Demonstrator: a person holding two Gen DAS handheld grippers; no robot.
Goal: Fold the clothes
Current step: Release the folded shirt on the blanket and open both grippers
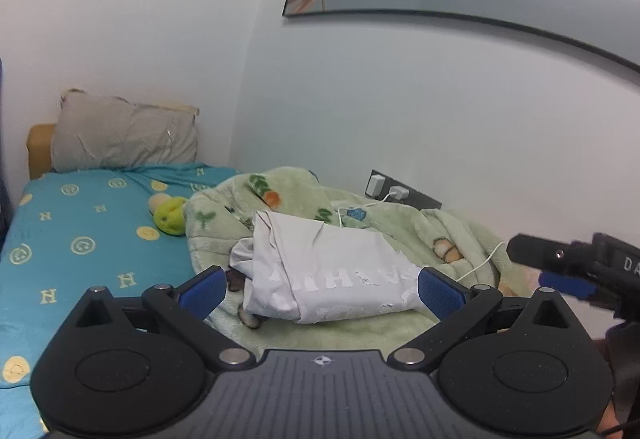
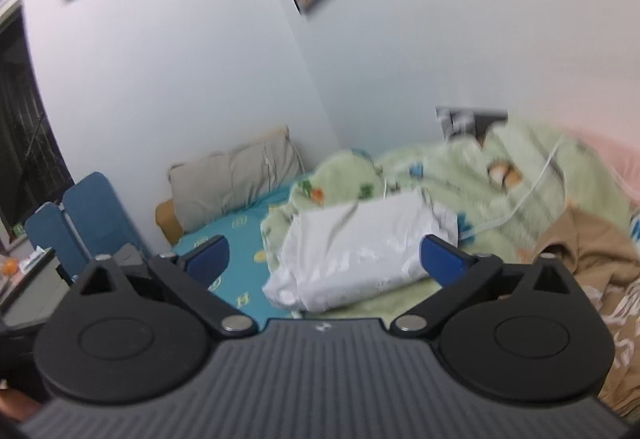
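**White shirt folded, both grippers free, next garment waiting**

My left gripper (image 1: 320,289) hangs with its blue pads wide apart, holding nothing; my right gripper (image 2: 324,259) is likewise spread and empty. Between the pads, low centre in both views, lies the white shirt (image 1: 332,271), already folded into a compact bundle with cracked white lettering across its front. It rests on the green fleece blanket (image 1: 420,223) that is heaped over the bed (image 1: 80,239). I judge this garment as good as done, and the step in hand is the gap between pieces.

At the lower right of the right wrist view a tan garment (image 2: 592,251) lies crumpled on the blanket, near the shirt. That looks like my next piece: I would need to pick it up by an edge and spread it flat before any fold.

Something dark peeks from under the shirt's left end (image 1: 248,315); I cannot tell what it is. The right wrist view is smeared, so the tan garment's shape and print are unclear, and its lower part is cut off by the frame. A white charging cable (image 1: 480,263) trails over the blanket near the shirt
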